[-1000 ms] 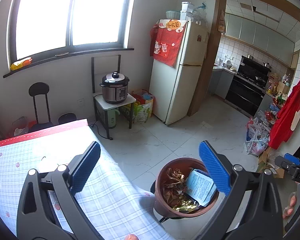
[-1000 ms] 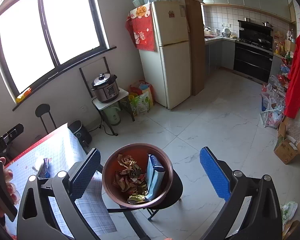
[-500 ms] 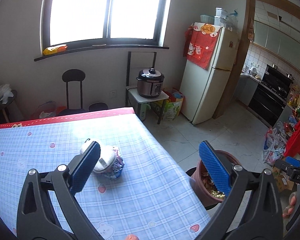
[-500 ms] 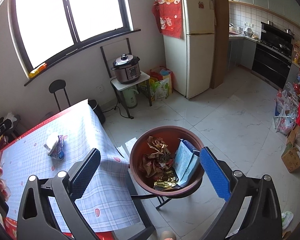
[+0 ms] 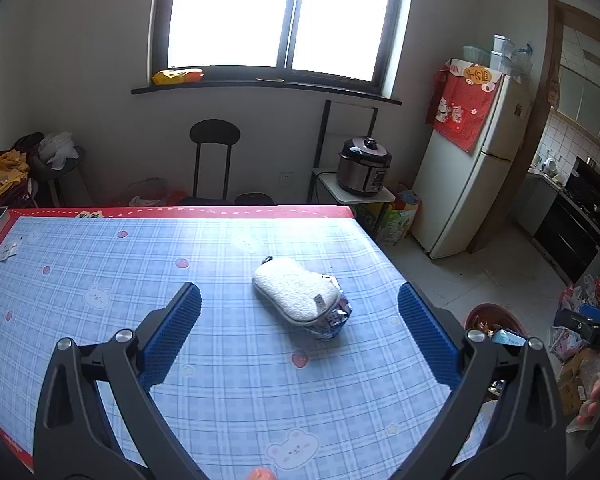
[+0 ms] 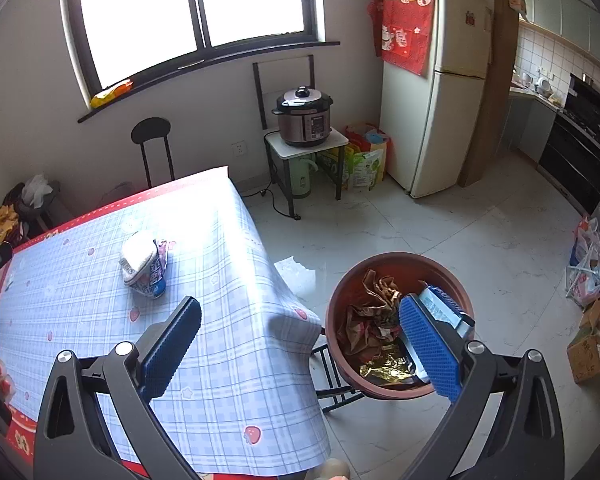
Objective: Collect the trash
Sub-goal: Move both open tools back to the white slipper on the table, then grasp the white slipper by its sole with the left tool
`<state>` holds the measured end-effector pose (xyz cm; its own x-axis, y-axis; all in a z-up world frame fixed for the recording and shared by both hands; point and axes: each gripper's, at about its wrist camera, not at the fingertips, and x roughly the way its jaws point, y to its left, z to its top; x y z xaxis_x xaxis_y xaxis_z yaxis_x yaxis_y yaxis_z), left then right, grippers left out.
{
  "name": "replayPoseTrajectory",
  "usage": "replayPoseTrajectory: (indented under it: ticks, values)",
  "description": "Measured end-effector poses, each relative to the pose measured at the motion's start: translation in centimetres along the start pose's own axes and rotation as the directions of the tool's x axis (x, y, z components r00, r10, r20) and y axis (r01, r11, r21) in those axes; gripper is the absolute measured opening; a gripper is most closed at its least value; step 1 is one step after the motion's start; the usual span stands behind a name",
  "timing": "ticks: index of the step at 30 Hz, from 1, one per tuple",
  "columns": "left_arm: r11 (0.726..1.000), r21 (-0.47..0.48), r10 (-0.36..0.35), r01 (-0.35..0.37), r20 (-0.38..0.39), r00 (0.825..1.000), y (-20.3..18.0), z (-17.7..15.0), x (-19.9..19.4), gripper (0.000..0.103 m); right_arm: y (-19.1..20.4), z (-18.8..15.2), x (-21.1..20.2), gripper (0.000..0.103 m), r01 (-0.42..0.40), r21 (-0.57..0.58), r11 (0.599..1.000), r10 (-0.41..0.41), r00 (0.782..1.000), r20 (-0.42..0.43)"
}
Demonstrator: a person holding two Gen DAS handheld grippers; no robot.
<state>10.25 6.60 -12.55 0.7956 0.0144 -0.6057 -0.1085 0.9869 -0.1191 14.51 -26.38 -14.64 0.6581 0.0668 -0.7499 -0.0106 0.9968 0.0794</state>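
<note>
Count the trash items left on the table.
1: a crumpled wrapper under a white sponge, mid-table, right of centre. The sponge may hide more. Both grippers are open, empty.

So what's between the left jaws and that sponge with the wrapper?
Only bare tablecloth, shown in the left wrist view. The left gripper is open, and the sponge lies on the wrapper just ahead.

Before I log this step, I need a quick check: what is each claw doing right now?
Left claw: open, holding nothing, above the table.
Right claw: open, holding nothing, by the trash basin.
</note>
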Motion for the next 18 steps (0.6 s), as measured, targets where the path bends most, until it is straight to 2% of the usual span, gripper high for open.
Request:
replayPoseTrajectory:
  ticks: [10, 18]
  values:
    - [0.987, -0.125, 0.093, -0.099, -0.050, 0.994, 9.5, -2.0, 1.2, 0.097, 7.5, 1.6, 5.2, 0.097, -0.098, -0.091, 0.991, 0.093, 0.994, -0.056]
    - [0.959, -0.212, 0.167, -0.187, -0.109, 0.980, 17.3, -3.4, 3.5, 0.097, 15.5, 2.4, 12.6, 0.097, -0.175, -0.205, 0.963, 0.153, 0.981, -0.121]
